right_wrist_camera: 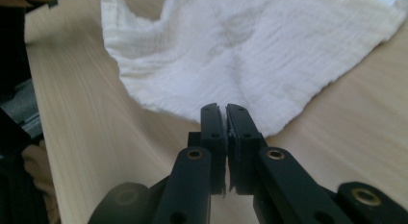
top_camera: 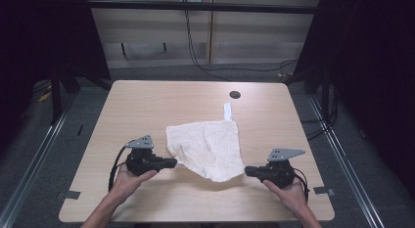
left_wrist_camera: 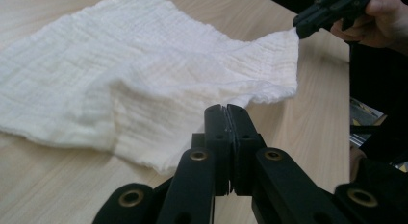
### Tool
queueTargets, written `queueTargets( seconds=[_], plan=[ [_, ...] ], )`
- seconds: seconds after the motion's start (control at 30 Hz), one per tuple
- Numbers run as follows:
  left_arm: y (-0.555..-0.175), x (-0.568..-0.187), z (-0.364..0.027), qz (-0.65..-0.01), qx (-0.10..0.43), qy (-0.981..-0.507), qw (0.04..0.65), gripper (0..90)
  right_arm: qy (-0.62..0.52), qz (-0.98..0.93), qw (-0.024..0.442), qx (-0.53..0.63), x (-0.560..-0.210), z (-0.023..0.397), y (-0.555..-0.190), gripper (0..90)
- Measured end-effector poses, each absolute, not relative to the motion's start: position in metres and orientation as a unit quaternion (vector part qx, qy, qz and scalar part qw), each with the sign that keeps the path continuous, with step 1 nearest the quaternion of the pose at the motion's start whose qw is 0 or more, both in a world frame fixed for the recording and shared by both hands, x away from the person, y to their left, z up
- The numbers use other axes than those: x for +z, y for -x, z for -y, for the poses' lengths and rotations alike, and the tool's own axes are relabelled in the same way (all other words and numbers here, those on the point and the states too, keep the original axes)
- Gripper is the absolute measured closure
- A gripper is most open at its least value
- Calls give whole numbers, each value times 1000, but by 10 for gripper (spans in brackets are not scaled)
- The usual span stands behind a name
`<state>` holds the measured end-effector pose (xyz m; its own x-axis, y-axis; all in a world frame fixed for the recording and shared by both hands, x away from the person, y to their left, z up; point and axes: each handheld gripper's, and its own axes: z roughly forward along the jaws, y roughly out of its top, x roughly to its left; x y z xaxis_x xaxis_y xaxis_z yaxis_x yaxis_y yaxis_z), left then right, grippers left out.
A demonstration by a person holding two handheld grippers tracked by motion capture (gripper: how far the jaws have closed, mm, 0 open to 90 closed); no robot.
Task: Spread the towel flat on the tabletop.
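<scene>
I see both grippers pinching the cloth (top_camera: pixel 208 147): left gripper (top_camera: pixel 171 163) at its left corner, right gripper (top_camera: pixel 248 171) at its near corner; the high view adds a hole (top_camera: pixel 235 95) beyond the cloth.

Black jaws, brass rivets, grey three-cornered plates, black cables

High view overhead facing forward, gripper views close, low, all sharing cloth (top_camera: pixel 208 147).

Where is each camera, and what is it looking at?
High view: above the table, looking down on the cloth; forearms, both hands.
Left gripper view: on the left hand-held gripper, facing the cloth; far off, the right hand-held gripper.
Right gripper view: on that hand-held gripper, facing the cloth.
All share the cloth.
</scene>
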<state>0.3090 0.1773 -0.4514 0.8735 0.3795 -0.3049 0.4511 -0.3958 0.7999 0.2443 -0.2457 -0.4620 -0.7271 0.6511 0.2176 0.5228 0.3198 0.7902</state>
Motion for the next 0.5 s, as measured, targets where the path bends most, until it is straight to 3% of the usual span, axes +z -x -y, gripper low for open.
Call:
queueTargets(
  seconds=[0.5],
  plan=[
    [-319, -360, -186, -220, 24, -813, 539, 888, -344, -771, 107, 525, -365, 260, -265, 873]
  ],
)
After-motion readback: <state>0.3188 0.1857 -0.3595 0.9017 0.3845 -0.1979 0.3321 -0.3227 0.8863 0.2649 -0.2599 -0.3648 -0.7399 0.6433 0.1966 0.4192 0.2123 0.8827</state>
